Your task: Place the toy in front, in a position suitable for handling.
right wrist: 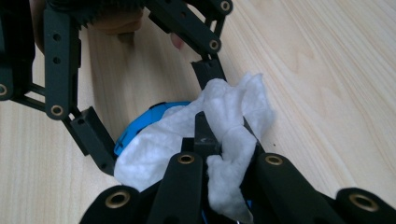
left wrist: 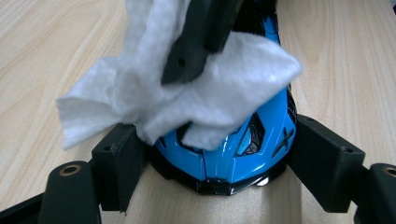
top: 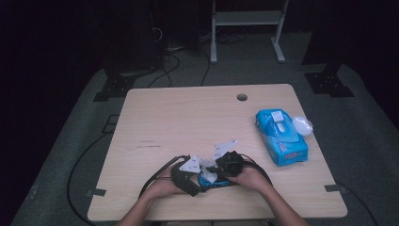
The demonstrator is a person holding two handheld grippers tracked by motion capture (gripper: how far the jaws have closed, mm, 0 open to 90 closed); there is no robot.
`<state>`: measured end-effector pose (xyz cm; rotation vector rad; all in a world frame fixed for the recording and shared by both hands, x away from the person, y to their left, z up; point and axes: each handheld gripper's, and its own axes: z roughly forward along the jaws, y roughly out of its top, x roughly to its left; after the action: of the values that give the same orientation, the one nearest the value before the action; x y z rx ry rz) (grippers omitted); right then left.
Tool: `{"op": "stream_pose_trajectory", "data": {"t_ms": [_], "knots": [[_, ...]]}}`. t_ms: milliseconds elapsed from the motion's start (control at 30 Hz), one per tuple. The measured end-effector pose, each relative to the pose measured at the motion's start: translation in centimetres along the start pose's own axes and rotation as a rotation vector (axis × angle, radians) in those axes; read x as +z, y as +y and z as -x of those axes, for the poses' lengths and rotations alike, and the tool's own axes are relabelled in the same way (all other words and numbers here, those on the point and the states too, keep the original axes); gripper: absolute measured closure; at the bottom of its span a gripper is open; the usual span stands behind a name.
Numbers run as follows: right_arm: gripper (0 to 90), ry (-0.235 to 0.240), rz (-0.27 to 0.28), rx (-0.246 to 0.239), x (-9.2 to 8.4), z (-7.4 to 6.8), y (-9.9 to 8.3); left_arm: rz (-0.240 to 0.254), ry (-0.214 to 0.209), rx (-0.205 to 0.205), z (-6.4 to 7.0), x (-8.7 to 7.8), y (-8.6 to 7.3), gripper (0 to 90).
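Note:
A glossy blue toy car (left wrist: 224, 158) sits on the wooden table near the front edge, its nose toward the left gripper view's camera. My left gripper (left wrist: 219, 161) is shut on it, one pad against each side of the body. My right gripper (right wrist: 219, 135) is shut on a crumpled white wipe (right wrist: 233, 107) and presses it onto the car's roof and windscreen. In the high view both grippers meet over the car (top: 214, 182), the left gripper (top: 200, 181) beside the right gripper (top: 216, 172). The wipe (left wrist: 140, 98) hides much of the car's top.
A blue pack of wet wipes (top: 281, 136) lies at the table's right side with a pale round cap (top: 302, 125) next to it. A cable hole (top: 242, 97) is near the far edge. Cables trail off the front left corner.

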<state>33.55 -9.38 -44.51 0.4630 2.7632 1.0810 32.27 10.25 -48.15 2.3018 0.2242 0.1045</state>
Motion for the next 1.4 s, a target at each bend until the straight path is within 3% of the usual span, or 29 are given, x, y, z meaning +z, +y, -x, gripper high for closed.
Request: {"op": "stream_pose_trajectory", "data": {"t_ms": [67,133,333,633,733,833,1000,1167,1400], "knots": [[83.9,-0.006,-0.001,0.019,-0.3,0.3,-0.2,0.0,-0.001,0.003,0.0,0.0,0.0,23.5],[84.0,-0.009,0.0,0.008,-0.3,0.1,-0.2,0.001,-0.003,0.001,0.0,0.1,0.1,23.6],[84.0,0.047,-0.002,-0.03,1.5,-1.1,1.0,-0.001,-0.006,0.001,0.0,0.1,0.1,23.5],[84.0,0.045,-0.011,-0.045,1.9,-1.5,1.4,0.001,-0.005,-0.001,0.0,0.1,0.0,23.6],[83.9,0.039,-0.015,-0.018,1.0,-1.0,0.9,0.003,-0.003,0.0,0.0,0.1,0.0,23.5],[84.0,-0.007,-0.008,0.014,-0.5,0.1,-0.2,-0.002,-0.001,0.006,-0.1,0.0,0.0,23.5],[84.0,-0.029,-0.002,0.077,-2.5,1.4,-1.8,0.002,-0.001,0.004,-0.1,0.0,0.0,23.5],[84.1,-0.039,-0.001,0.029,-2.5,0.7,-1.6,-0.003,-0.007,0.01,-0.2,-0.2,-0.1,23.6],[84.1,-0.045,-0.021,0.065,-3.6,1.3,-2.7,-0.004,-0.01,0.016,-0.3,-0.3,-0.3,23.5]]}}
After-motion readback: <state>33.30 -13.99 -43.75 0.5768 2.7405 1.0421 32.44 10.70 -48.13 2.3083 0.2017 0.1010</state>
